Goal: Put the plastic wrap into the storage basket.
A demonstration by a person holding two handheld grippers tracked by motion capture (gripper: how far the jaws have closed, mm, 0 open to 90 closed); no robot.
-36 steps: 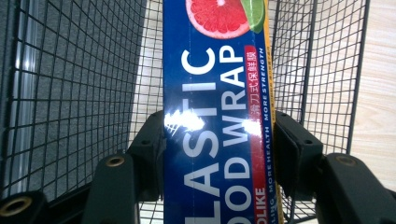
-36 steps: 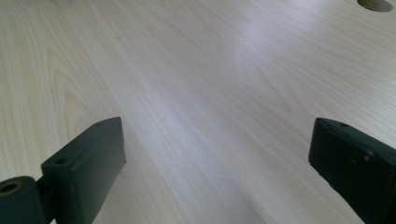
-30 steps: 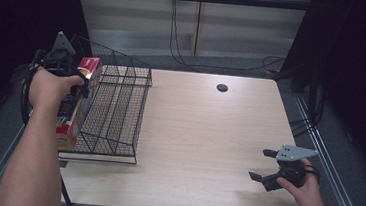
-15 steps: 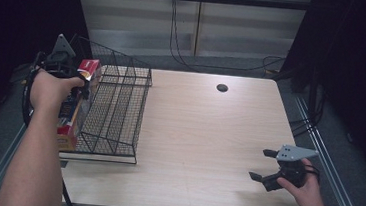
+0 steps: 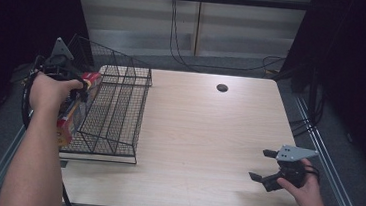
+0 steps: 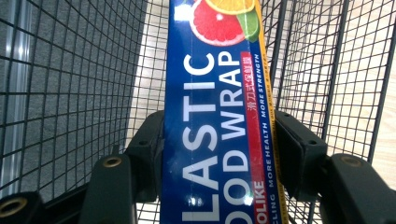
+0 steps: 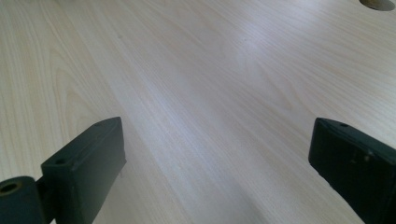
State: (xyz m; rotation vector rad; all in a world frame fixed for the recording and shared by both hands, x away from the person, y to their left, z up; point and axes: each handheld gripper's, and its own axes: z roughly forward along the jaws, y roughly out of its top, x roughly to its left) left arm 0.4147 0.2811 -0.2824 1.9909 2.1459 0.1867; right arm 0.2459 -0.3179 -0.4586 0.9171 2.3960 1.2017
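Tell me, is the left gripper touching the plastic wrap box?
Touching. In the left gripper view, the left gripper has both jaws pressed flat against the sides of the plastic wrap box, no gap showing.

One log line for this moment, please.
left gripper: shut on plastic wrap box, at wire basket | right gripper: open, idle over table

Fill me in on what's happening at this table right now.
A person works with two handheld grippers. The left gripper is clamped on a plastic food wrap box, holding it at the left side of a black wire basket. The right gripper rests open and empty near the wooden table's front right corner.
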